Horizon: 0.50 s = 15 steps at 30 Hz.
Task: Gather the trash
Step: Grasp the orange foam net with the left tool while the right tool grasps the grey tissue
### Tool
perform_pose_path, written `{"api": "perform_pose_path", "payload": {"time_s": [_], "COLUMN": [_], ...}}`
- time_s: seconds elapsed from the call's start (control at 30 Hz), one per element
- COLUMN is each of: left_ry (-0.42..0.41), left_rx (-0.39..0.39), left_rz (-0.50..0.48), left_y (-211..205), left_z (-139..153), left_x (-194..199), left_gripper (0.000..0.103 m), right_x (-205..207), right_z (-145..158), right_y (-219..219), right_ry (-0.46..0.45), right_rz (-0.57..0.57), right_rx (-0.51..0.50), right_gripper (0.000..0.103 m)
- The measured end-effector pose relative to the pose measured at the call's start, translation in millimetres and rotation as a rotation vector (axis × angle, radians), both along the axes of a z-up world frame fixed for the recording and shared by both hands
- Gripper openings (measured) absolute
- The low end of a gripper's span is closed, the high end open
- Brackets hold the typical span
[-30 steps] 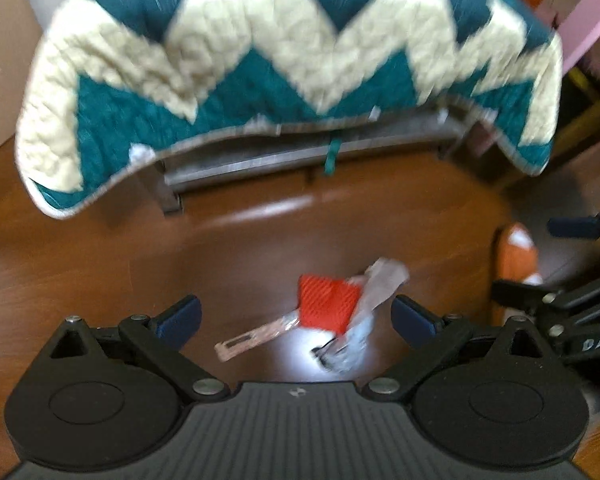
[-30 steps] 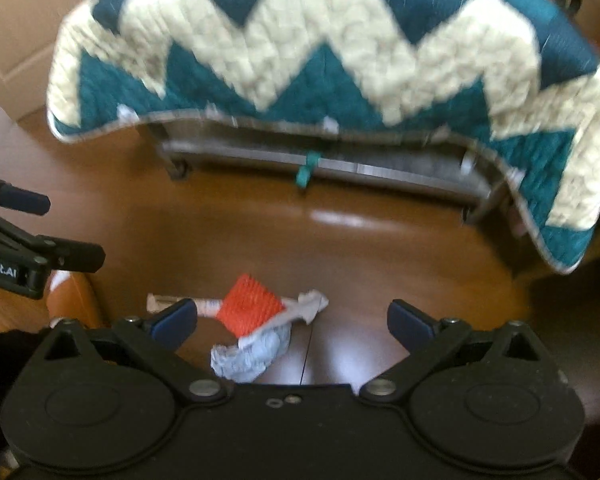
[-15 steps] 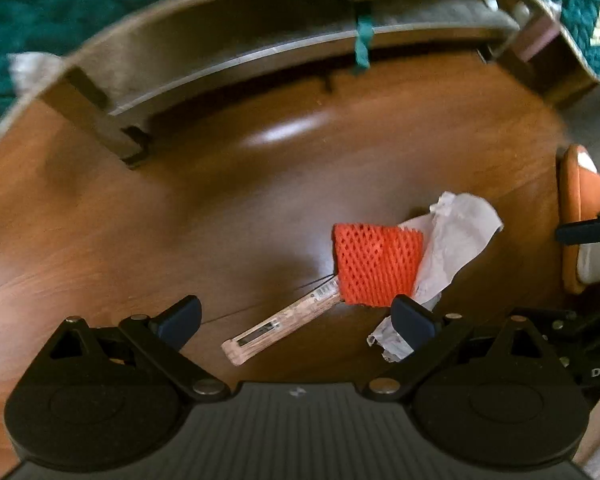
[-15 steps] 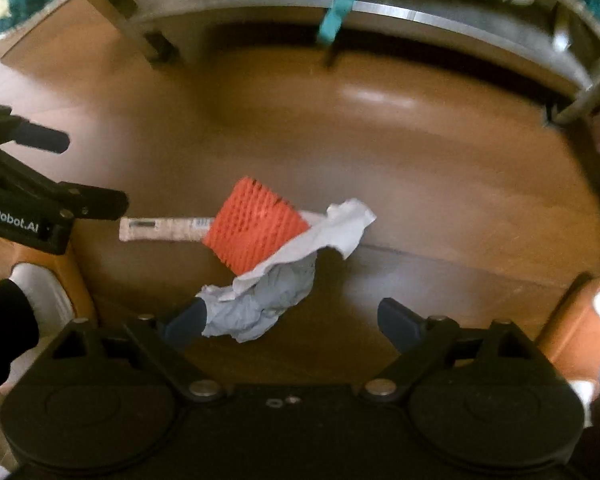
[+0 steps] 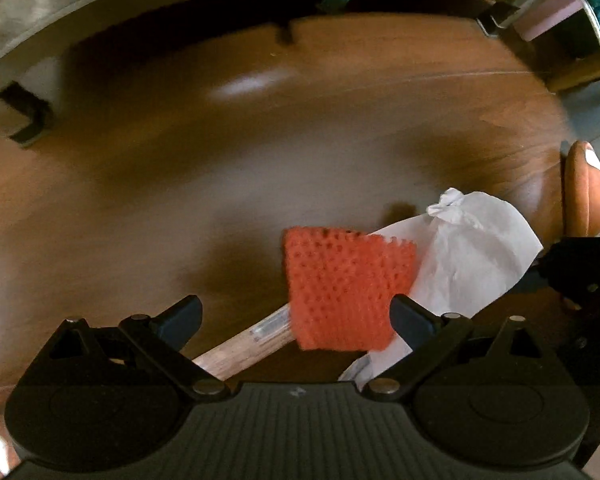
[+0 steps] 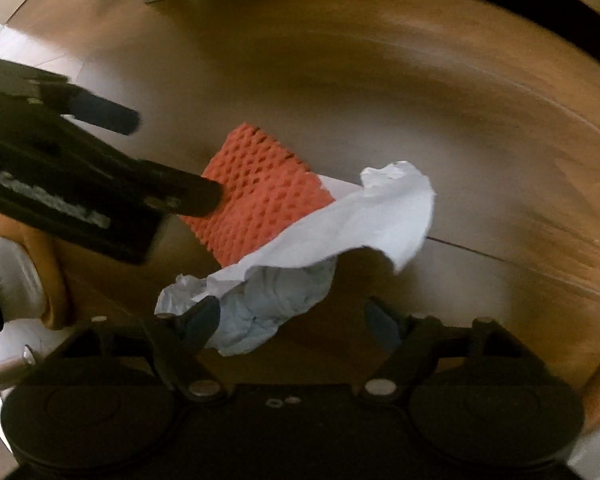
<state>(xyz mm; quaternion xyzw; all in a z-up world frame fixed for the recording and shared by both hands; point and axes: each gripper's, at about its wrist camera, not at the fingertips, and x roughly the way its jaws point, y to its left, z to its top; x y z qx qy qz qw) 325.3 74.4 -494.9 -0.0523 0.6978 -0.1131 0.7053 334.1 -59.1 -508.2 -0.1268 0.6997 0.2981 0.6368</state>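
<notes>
Both tools are hanging open over the floor: I'm bracketing the orange mesh [image 5: 348, 292] with my left tool [image 5: 296, 314], while my right tool [image 6: 292, 320] is straddling the crumpled tissue [image 6: 276, 300] at its 11 o'clock, ready to pinch.

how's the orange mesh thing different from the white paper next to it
The orange mesh sleeve is vivid orange with a grid of small holes; the white paper is plain and solid. The sleeve lies flat with neat rectangular edges, while the paper is crumpled and irregular. In the right wrist view, the paper overlaps one sleeve edge. Both lie on the wooden floor.
</notes>
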Motion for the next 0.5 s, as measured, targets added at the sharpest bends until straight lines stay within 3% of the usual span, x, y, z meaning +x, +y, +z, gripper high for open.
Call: {"api": "perform_pose_path", "payload": {"time_s": [0.33, 0.43, 0.5], "left_ry": [0.03, 0.037, 0.041], "left_rx": [-0.067, -0.068, -0.068], "left_rz": [0.004, 0.022, 0.036], "left_y": [-26.1, -30.8, -32.8], "left_z": [-30.7, -37.8, -41.6], "left_x": [3.7, 4.8, 5.4], "left_gripper": [0.09, 0.075, 0.072], "right_x": [6.3, 9.7, 11.0], "right_z": [-25.1, -31.1, -33.3], "right_y": [-1.9, -1.9, -0.7], "right_ry": [0.019, 0.029, 0.035], "right_rz": [-0.028, -0.032, -0.034], "right_rx": [0.011, 0.022, 0.03], "right_gripper": [0.07, 0.064, 0.057]}}
